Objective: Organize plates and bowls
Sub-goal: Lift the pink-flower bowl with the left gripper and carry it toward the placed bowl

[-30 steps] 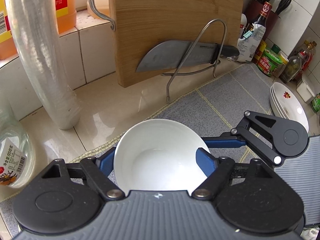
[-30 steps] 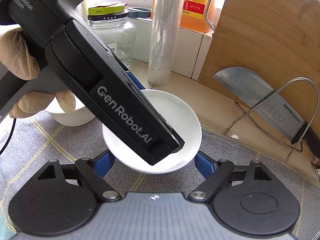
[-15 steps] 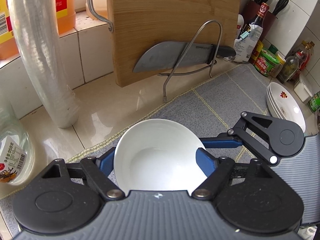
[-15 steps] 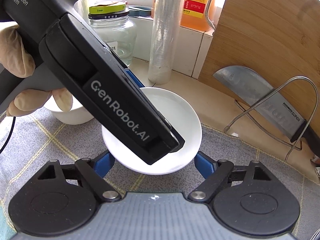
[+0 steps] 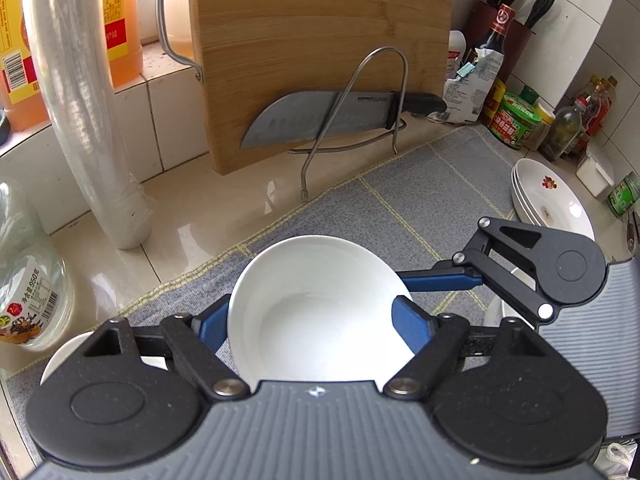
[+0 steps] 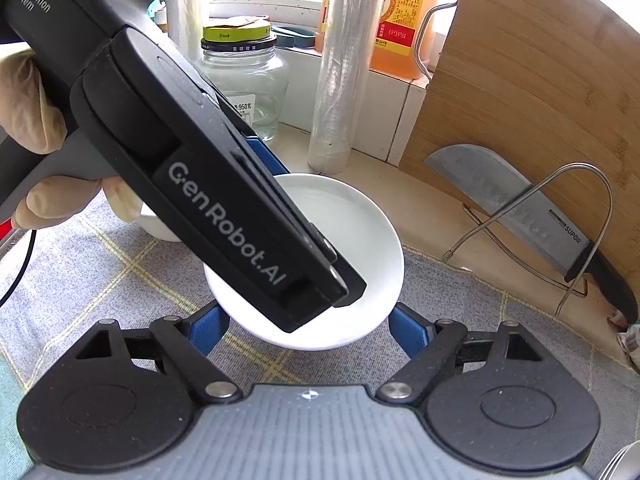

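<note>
The tabletop (image 5: 248, 200) is pale stone, most of it covered by a grey checked mat (image 5: 420, 184). At its back edge a wooden cutting board (image 5: 320, 48) leans upright, with a wide knife (image 5: 320, 120) resting across a wire stand (image 5: 360, 128) in front of it. Toward the back right corner sits a stack of white plates (image 5: 552, 204). Over the mat, the left gripper (image 5: 316, 320) has its blue fingers (image 5: 412, 324) pressed against both sides of a white bowl (image 5: 320, 304) — a firm hold. A second, smaller bowl (image 6: 160, 228) sits at the mat's left edge. The right gripper (image 6: 308, 328) is just beside the held bowl — its fingers (image 6: 406, 330) stand either side of the rim, but I cannot tell if they touch.
</note>
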### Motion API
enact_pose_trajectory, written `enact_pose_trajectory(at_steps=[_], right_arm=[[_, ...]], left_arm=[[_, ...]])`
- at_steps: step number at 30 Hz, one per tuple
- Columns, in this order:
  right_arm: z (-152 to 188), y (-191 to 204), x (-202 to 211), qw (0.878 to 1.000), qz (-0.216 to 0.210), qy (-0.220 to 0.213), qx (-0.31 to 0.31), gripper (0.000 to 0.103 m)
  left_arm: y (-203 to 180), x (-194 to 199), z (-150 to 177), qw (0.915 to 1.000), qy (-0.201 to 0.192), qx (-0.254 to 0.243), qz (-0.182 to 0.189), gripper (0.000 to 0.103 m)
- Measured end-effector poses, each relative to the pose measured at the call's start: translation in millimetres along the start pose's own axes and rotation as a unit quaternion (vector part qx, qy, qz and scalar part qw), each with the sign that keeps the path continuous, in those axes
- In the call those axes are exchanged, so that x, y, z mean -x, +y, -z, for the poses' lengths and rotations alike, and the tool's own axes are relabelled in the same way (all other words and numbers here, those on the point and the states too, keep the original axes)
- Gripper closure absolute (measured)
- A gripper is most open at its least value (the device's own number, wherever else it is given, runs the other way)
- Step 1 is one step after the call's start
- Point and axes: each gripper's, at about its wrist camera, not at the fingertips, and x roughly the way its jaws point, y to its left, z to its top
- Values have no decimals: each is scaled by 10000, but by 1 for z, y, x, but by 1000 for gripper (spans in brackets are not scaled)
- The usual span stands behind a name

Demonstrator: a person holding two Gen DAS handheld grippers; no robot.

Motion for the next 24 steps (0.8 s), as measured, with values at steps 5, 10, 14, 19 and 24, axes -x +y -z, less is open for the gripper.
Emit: enact_pose_trajectory(at_steps=[5, 10, 14, 19, 24], right_arm=[[7, 1, 16, 10000, 18, -50, -12, 13], [13, 4, 29, 9999, 28, -93, -25, 13], [20, 7, 39, 9999, 35, -106, -17, 13], [25, 9, 46, 9999, 41, -139, -2, 13], [31, 11, 58, 9998, 43, -173, 1, 13]], left_arm=[[-16, 12, 3, 9999, -63, -80, -16, 21], [-28, 20, 7, 9998, -109, -139, -13, 20], [-37, 25, 12, 9998, -127, -149, -25, 20], [-47, 32, 15, 9997, -158, -173, -53, 20], [-56, 37, 17, 9996, -189, -183, -68, 20]])
